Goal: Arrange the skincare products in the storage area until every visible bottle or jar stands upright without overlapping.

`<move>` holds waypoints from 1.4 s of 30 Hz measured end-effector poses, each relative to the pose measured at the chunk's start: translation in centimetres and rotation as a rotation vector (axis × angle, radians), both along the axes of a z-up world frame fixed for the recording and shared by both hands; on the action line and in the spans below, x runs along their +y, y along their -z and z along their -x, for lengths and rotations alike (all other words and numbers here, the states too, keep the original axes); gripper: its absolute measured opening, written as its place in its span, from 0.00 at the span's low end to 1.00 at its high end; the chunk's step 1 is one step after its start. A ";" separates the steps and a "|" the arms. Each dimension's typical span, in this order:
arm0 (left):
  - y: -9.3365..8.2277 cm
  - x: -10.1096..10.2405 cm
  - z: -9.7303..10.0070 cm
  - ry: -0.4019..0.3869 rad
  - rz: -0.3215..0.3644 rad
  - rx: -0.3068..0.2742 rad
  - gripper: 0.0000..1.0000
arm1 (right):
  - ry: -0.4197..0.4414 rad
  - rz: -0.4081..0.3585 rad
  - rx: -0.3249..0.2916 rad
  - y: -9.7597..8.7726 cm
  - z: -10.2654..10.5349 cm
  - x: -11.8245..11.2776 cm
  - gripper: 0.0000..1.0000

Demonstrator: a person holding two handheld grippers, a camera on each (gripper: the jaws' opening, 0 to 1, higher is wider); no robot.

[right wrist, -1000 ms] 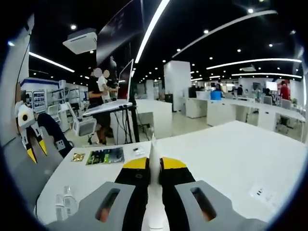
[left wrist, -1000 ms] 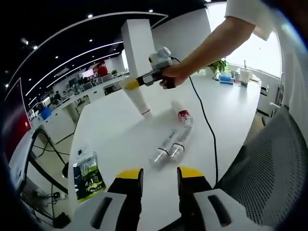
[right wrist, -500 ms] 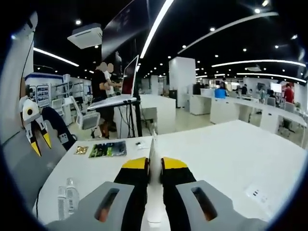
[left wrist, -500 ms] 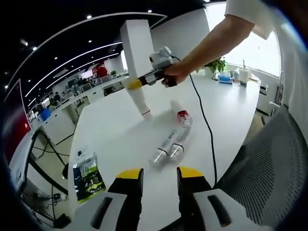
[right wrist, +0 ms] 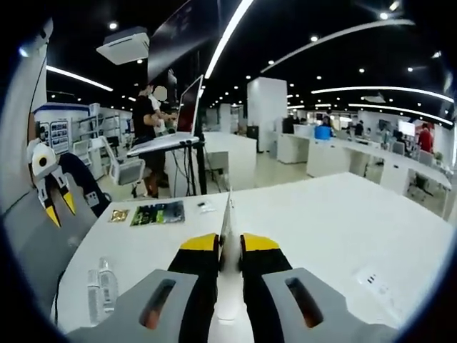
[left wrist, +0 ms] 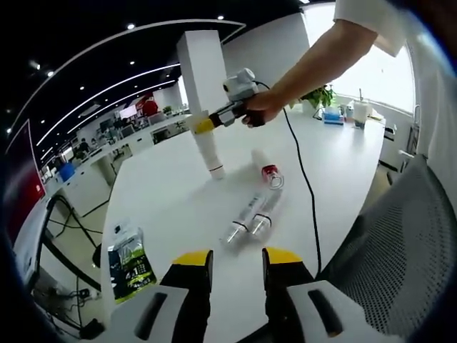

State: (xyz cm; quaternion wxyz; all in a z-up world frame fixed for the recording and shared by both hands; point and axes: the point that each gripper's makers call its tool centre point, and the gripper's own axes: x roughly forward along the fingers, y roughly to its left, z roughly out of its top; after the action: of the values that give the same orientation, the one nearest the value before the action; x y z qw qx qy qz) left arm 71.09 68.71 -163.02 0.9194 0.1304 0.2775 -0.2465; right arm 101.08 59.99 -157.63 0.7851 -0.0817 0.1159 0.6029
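A white tube (left wrist: 209, 151) stands cap-down, slightly tilted, with its cap on or just above the white table (left wrist: 164, 207). My right gripper (left wrist: 203, 126), held in a hand, is shut on its upper end. In the right gripper view the tube's thin edge (right wrist: 227, 214) rises between the shut jaws of my right gripper (right wrist: 228, 243). A red-capped clear bottle (left wrist: 270, 170) lies on its side near the tube. Two clear bottles (left wrist: 251, 216) lie side by side closer to me and show again as clear bottles (right wrist: 100, 286). My left gripper (left wrist: 237, 259) hangs open above the near table edge, holding nothing, and shows as the left gripper (right wrist: 51, 204).
A green sachet (left wrist: 131, 260) lies at the table's left corner; it appears as the green sachet (right wrist: 158, 213) beside a small gold packet (right wrist: 118, 214). A black cable (left wrist: 308, 193) runs across the table. A grey mesh chair (left wrist: 389, 250) stands at the right. A small label (right wrist: 373, 277) lies on the table.
The right gripper has swung the white tube's top a little to the right, so the tube stands more upright. The lying bottles and the left gripper have not moved.
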 end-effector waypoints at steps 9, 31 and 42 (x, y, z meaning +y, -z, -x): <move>-0.2 -0.2 0.0 0.013 -0.007 -0.009 0.28 | -0.001 0.039 -0.014 0.2 0.4 -0.4 0.10; 0.1 -0.1 0.1 0.022 -0.038 -0.016 0.27 | -0.042 0.181 0.042 -1.9 0.7 0.0 0.22; -0.3 -0.2 0.1 0.025 -0.043 -0.029 0.27 | -0.125 0.471 0.199 -1.8 1.6 -0.2 0.21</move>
State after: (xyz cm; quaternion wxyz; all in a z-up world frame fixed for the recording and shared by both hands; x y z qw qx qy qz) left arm 71.03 68.52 -162.77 0.9172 0.1571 0.2677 -0.2499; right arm 99.49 59.76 -155.79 0.6904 -0.2093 0.3244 0.6118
